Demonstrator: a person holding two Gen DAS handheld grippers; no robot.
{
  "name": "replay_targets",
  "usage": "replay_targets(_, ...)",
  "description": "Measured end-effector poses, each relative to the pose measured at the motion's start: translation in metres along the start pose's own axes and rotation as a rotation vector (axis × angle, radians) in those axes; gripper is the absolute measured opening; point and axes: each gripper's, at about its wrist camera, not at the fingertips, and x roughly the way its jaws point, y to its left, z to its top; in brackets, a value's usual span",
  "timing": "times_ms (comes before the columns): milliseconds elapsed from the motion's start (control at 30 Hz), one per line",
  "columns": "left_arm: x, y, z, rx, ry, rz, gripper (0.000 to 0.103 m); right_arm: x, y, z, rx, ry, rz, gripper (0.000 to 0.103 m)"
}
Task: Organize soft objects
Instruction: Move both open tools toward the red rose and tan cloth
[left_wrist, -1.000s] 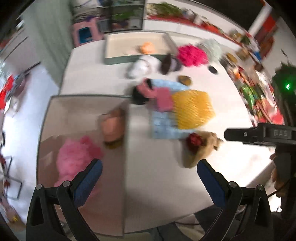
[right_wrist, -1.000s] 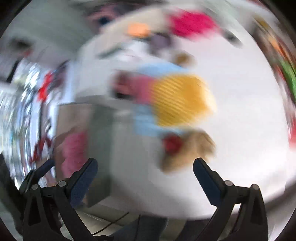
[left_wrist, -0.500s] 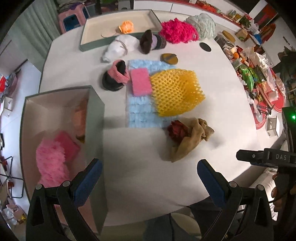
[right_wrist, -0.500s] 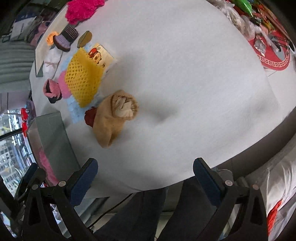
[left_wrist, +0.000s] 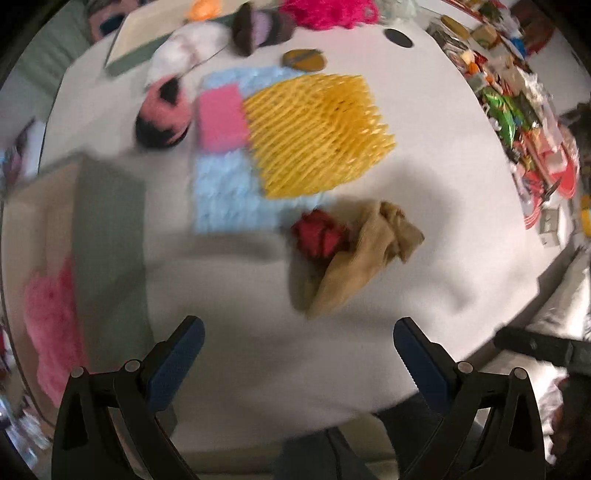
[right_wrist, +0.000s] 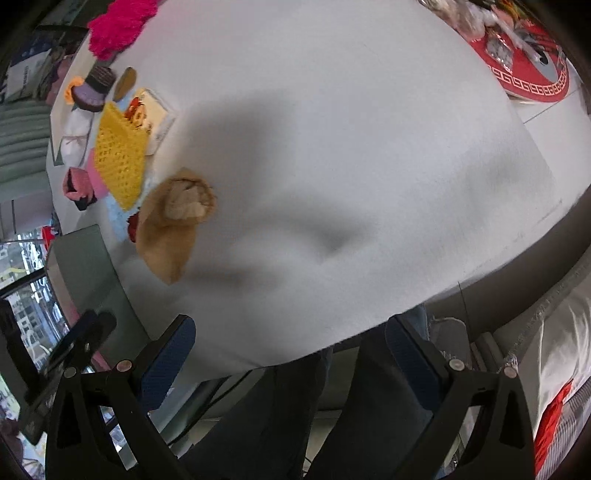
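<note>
A tan cloth (left_wrist: 364, 254) with a red piece (left_wrist: 317, 236) beside it lies on the white table (left_wrist: 240, 295). My left gripper (left_wrist: 297, 345) is open and empty, just in front of the cloth. A yellow foam net (left_wrist: 317, 129), a pink sponge (left_wrist: 221, 117) and a light blue fluffy mat (left_wrist: 225, 192) lie behind. An open box (left_wrist: 107, 221) at left holds a pink fluffy item (left_wrist: 51, 317). My right gripper (right_wrist: 290, 349) is open and empty at the table's front edge; the tan cloth (right_wrist: 170, 229) lies far to its left.
At the far end are a second box (left_wrist: 140, 48), a white bundle (left_wrist: 184, 51), brown and purple knit items (left_wrist: 258, 27) and a magenta pompom (left_wrist: 325, 13). Snack packets (left_wrist: 513, 110) crowd the right side. A person's legs (right_wrist: 295, 406) stand below the table edge.
The left gripper has moved forward and down toward the tan cloth, which now looms larger. The right gripper has moved slightly closer to the table edge.
</note>
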Motion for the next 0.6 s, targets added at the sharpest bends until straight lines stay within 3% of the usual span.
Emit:
replay_targets(267,0.025,-0.057,0.026,0.135,-0.04,0.119,0.103,-0.001,-0.019,-0.001,-0.025,0.015,-0.031,0.103)
replay_targets(367,0.035,-0.04,0.035,0.006,0.0,0.06,0.103,0.001,-0.017,0.0,-0.06,0.025,-0.057,0.103)
replay_targets(500,0.029,0.0,0.038,-0.221,-0.04,0.028,0.103,-0.003,-0.022,0.002,-0.043,0.022,-0.042,0.103)
replay_targets(600,0.041,0.013,0.051,-0.278,-0.007,0.032,0.103,-0.007,-0.025,0.003,-0.029,0.003,-0.036,0.103)
